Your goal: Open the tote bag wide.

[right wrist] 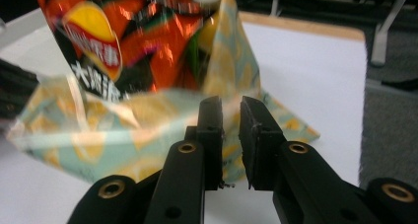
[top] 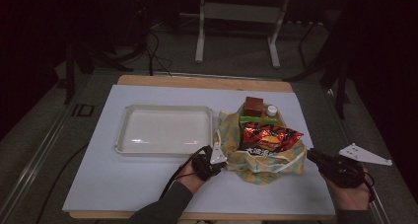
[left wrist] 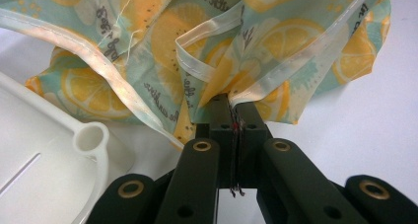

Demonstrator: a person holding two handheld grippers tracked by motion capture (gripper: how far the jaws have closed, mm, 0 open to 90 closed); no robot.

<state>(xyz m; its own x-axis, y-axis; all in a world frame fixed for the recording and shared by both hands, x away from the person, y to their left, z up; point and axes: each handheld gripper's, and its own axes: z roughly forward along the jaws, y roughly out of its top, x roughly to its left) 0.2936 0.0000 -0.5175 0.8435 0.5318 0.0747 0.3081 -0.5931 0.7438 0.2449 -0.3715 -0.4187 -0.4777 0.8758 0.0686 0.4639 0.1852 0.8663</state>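
Note:
A lemon-print cloth bag (top: 266,164) lies on the white board, right of centre. In it are an orange-red chips packet (top: 268,137), a brown box (top: 254,105), a green packet (top: 259,120) and a white-capped bottle (top: 271,109). My left gripper (top: 213,160) is at the bag's left edge. In the left gripper view it (left wrist: 231,101) is shut on the bag's trimmed hem (left wrist: 256,88). My right gripper (top: 309,154) hovers at the bag's right corner. Its jaws (right wrist: 230,105) stand a little apart with nothing between them, and the bag (right wrist: 123,130) and chips packet (right wrist: 123,36) lie just beyond.
An empty white tray (top: 123,130) sits left of the bag, and its corner (left wrist: 91,137) is close beside my left gripper. The white board (top: 148,184) rests on a wooden table. Dark floor, cables and a stand's legs (top: 199,41) lie beyond the far edge.

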